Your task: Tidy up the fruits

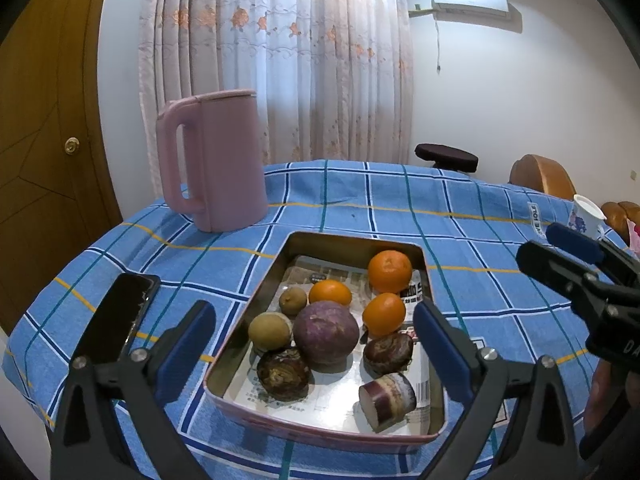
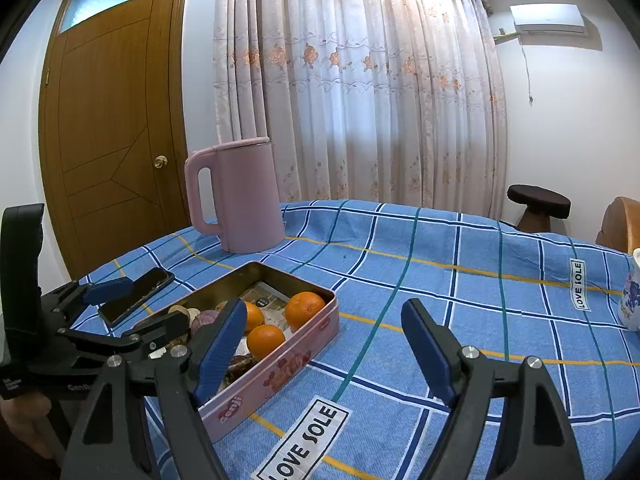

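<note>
A pink metal tin (image 1: 256, 292) lined with paper sits on the blue checked tablecloth. It holds three oranges (image 1: 389, 271), a large purple fruit (image 1: 326, 332), small brown fruits (image 1: 270, 331), dark shrivelled fruits (image 1: 283, 374) and a cut purple stalk piece (image 1: 387, 396). My left gripper (image 1: 316, 332) is open and empty, just above the tin's near end. My right gripper (image 2: 324, 344) is open and empty, to the right of the tin (image 2: 280, 364); it also shows in the left wrist view (image 1: 560, 252). The oranges (image 2: 305, 309) show in the right wrist view.
A pink kettle (image 1: 216, 160) stands behind the tin on the left. A black phone (image 1: 116, 316) lies left of the tin. A white floral cup (image 1: 585, 216) stands at the table's right edge. Stools and a chair are beyond the table.
</note>
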